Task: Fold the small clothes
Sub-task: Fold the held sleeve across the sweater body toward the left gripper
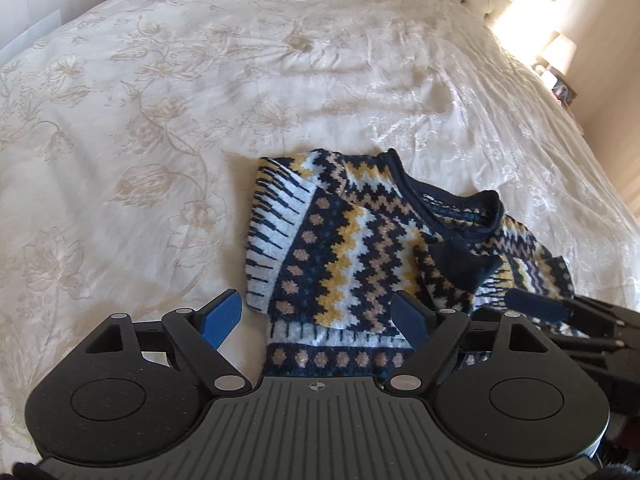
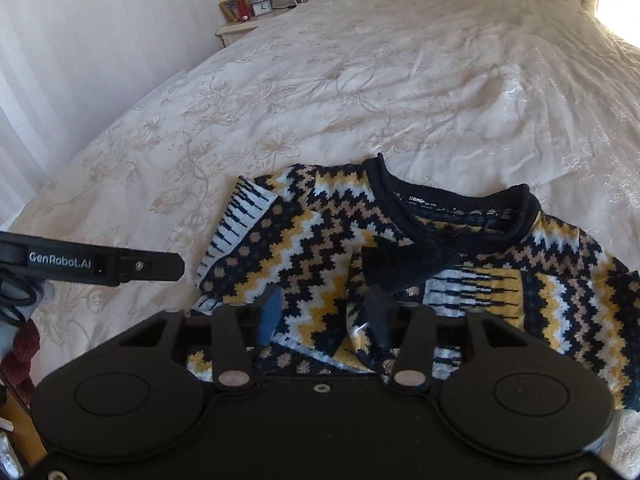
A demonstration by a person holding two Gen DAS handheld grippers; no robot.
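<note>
Scene: patterned sweater (image 1: 352,248) half-folded on bed (image 1: 160,120).
Left claw (image 1: 320,316): spread.
Right claw (image 2: 324,316): spread over hem.
Advice: pinch hem squarely, fold toward collar.

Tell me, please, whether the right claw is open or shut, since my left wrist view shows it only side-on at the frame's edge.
Observer: The right claw is open, its fingers apart over the sweater.
Operator: Thank you. Is there a label inside the collar?
Observer: Yes, a label with white lettering sits inside the back of the collar.
Operator: Is there anything beside the bed?
Observer: A small clock stands on the nightstand.
</note>
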